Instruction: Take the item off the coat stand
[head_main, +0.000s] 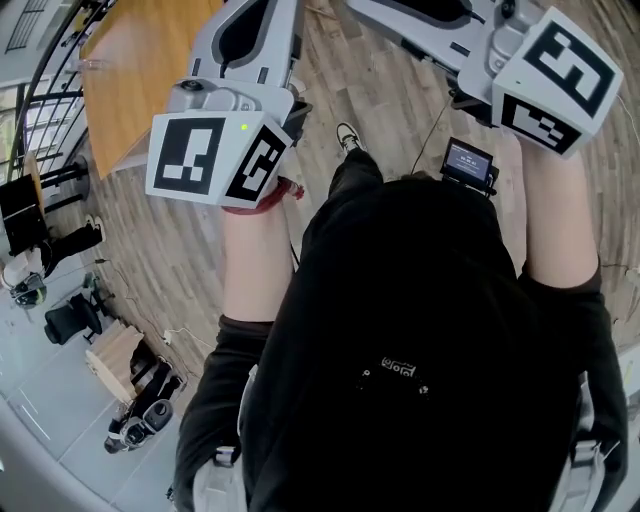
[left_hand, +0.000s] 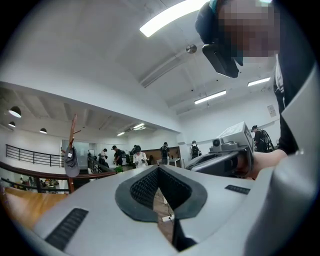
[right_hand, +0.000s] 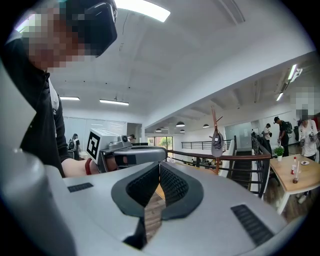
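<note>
- Nothing is done yet, I judge: the cap (left_hand: 71, 162) hangs on the stand (left_hand: 73, 131), well apart from me, beyond a railing (left_hand: 35, 173).
- My left gripper (left_hand: 159, 168) has its jaws pressed together on nothing.
- My right gripper (right_hand: 160, 164) is the same: jaws together, empty.
- Left to do: reach the stand, spread one pair of jaws, pinch the cap and lift it off.

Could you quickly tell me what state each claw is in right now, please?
Left claw: closed, holding nothing.
Right claw: closed, holding nothing.
</note>
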